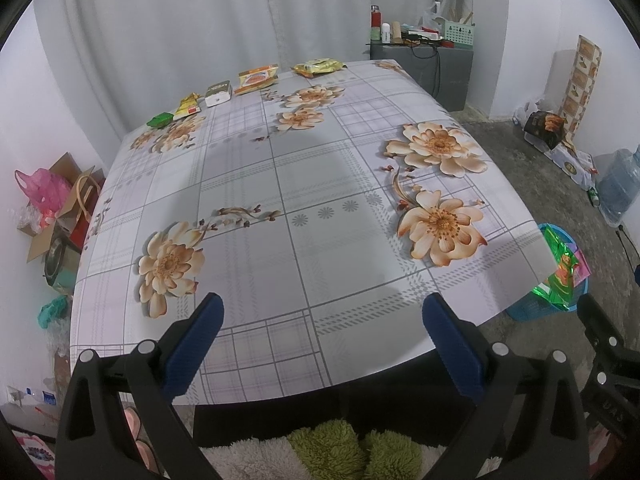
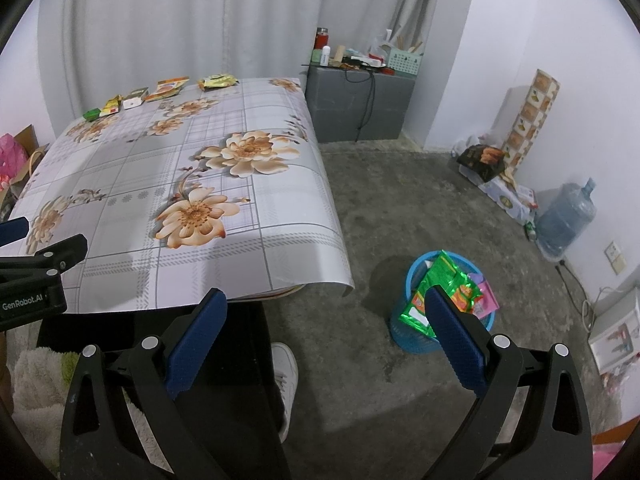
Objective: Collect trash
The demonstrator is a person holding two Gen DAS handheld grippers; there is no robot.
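The only legible writing is "GenRobot.AI", printed in white on the black body of the left gripper (image 2: 24, 268) where it enters the left edge of the right wrist view.

In its own view the left gripper (image 1: 322, 312) is spread wide with nothing between its blue pads (image 1: 200, 344), hovering over the near edge of the table (image 1: 280, 168) at the bottom of the frame. The right gripper (image 2: 326, 308) is likewise spread wide and empty, hanging over the bare floor (image 2: 400, 184) between the table's corner and the blue basket (image 2: 400, 332) at lower centre-right.

Five pieces of trash lie in a row along the table's far edge, upper left of the frame, the row running diagonally up to the right: a green packet (image 1: 159, 120), a yellow-red wrapper (image 1: 187, 107), a white box (image 1: 219, 94), an orange packet (image 1: 256, 79) and a yellow bag (image 1: 319, 67) (their print is too small to read). The basket already holds shiny green wrappers (image 2: 438, 284).
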